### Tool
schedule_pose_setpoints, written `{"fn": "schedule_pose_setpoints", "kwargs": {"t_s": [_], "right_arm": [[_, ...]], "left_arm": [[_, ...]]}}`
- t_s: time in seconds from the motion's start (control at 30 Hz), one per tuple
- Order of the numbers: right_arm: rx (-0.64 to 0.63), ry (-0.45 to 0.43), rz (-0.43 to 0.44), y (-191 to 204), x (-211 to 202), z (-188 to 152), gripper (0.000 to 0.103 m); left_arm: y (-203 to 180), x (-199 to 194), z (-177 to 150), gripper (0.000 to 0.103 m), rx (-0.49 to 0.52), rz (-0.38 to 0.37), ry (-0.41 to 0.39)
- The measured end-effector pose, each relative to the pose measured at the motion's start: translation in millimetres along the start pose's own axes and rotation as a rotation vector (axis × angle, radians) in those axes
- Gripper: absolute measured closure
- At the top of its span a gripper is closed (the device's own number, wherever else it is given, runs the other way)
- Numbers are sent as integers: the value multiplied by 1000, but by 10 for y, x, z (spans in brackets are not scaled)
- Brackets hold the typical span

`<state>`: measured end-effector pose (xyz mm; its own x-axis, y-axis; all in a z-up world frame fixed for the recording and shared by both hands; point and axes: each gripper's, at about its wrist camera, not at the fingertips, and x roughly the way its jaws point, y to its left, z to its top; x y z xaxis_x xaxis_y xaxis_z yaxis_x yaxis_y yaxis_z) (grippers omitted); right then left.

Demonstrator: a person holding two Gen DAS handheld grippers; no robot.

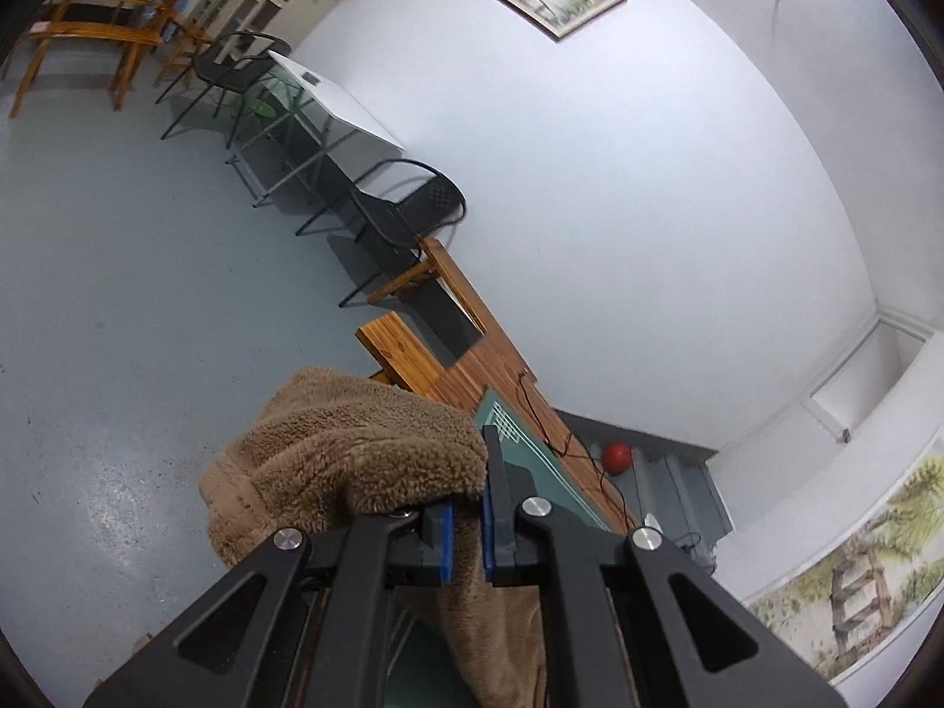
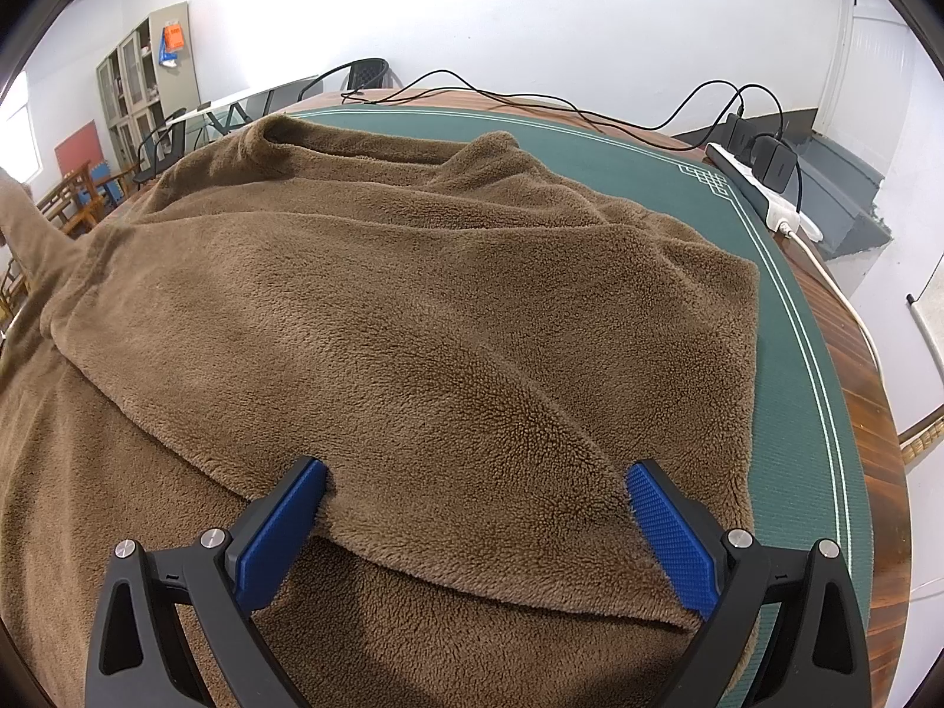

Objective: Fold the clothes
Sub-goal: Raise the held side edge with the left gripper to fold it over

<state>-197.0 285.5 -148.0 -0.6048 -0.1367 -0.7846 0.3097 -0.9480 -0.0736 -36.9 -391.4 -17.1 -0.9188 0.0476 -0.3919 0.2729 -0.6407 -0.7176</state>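
A brown fleece garment [image 2: 413,307] lies spread over the green mat [image 2: 790,366], with one layer folded over another. My right gripper [image 2: 475,484] is open, its blue pads [image 2: 666,525] resting on the fleece at either side of the folded layer's near edge. My left gripper [image 1: 467,489] is shut on a bunch of the same brown fleece [image 1: 354,448] and holds it lifted, tilted, above the table; fabric drapes over the left finger and hangs down between the arms.
The mat lies on a wooden table [image 2: 879,430]. A white power strip [image 2: 761,189] with black plugs and cables sits at the table's far right. Black chairs [image 1: 407,218], a glass table and wooden chairs [image 1: 100,17] stand along the wall. A red ball [image 1: 616,457] lies on the floor.
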Motion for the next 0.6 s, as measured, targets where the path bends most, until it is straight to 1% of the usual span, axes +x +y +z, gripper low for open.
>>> {"fn": "schedule_pose_setpoints", "kwargs": {"t_s": [0.03, 0.1, 0.23, 0.33, 0.43, 0.5, 0.6], "right_arm": [[0, 0, 0, -1, 0, 0, 1], [0, 0, 0, -1, -2, -1, 1], [1, 0, 2, -2, -4, -2, 1], [1, -1, 2, -3, -5, -3, 1], [3, -2, 6, -8, -8, -7, 1], [6, -3, 10, -15, -11, -9, 1], [14, -7, 19, -31, -20, -11, 1]], "left_arm": [[-101, 36, -41, 95, 26, 0, 8], [-380, 82, -167, 95, 109, 0, 23], [-1111, 223, -560, 95, 317, -25, 67], [-1789, 377, -1049, 95, 512, -68, 131], [-2434, 588, -1660, 95, 680, -130, 234], [-2705, 702, -1980, 95, 746, -159, 288], [-2962, 893, -2392, 95, 834, -164, 355]]}}
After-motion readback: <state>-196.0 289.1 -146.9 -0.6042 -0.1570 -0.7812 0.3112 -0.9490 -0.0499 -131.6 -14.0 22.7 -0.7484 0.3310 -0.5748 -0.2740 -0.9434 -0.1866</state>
